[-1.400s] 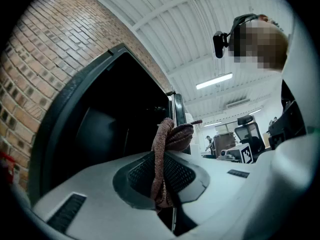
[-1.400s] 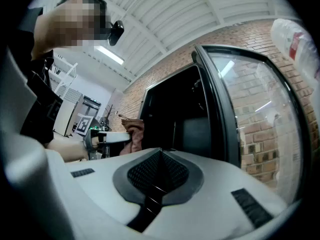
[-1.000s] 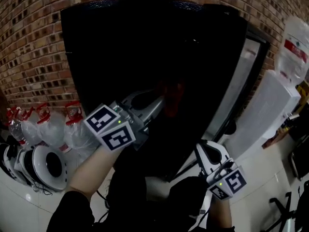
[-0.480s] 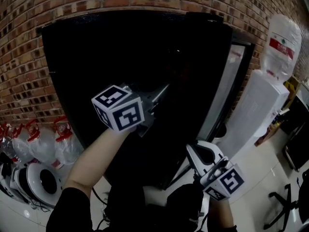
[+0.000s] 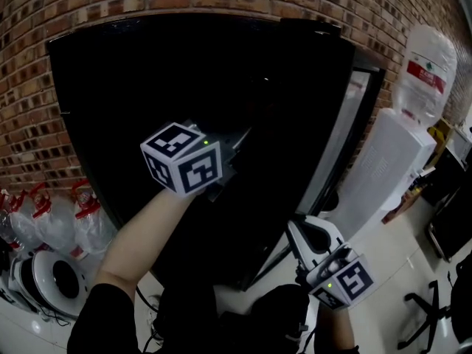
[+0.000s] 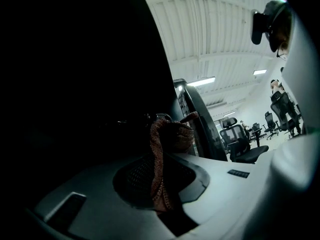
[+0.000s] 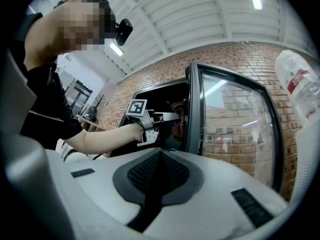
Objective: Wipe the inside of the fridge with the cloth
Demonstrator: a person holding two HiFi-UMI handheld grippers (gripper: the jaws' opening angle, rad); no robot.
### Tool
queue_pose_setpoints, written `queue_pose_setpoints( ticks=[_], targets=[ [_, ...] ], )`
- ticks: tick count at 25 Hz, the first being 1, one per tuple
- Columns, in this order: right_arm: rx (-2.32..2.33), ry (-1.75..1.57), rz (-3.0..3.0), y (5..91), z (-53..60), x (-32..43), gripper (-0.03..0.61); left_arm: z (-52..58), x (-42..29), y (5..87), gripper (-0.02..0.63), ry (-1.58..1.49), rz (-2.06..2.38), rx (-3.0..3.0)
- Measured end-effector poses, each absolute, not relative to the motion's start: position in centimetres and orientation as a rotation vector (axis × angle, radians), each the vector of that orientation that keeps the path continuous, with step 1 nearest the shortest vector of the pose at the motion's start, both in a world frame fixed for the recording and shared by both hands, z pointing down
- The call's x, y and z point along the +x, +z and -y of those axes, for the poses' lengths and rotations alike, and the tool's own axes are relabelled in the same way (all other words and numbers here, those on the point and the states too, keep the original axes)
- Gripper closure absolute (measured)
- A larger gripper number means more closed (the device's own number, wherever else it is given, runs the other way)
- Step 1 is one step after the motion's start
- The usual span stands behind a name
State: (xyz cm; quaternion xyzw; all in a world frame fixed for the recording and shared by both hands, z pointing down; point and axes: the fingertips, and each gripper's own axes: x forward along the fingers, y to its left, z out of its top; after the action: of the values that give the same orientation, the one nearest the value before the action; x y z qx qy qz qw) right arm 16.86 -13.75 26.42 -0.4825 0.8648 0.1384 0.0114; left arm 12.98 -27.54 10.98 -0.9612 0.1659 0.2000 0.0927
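Left gripper [image 6: 157,176] clamped on one cloth [image 6: 172,134] inside one fridge [image 5: 184,72] — right gripper [image 7: 159,170] closed, empty.

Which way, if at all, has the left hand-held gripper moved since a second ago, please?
Yes: the left hand-held gripper has risen toward the fridge's top edge.
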Motion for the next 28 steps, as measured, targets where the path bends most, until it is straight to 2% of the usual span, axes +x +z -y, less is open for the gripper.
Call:
queue_pose_setpoints(
  ticks=[28],
  targets=[
    [-1.492, 0.494, -2.689, 26.1, 14.3, 18.4, 0.574, 38.6, 11.9, 11.3, 0.571, 0.582, -0.781, -2.828]
  ],
)
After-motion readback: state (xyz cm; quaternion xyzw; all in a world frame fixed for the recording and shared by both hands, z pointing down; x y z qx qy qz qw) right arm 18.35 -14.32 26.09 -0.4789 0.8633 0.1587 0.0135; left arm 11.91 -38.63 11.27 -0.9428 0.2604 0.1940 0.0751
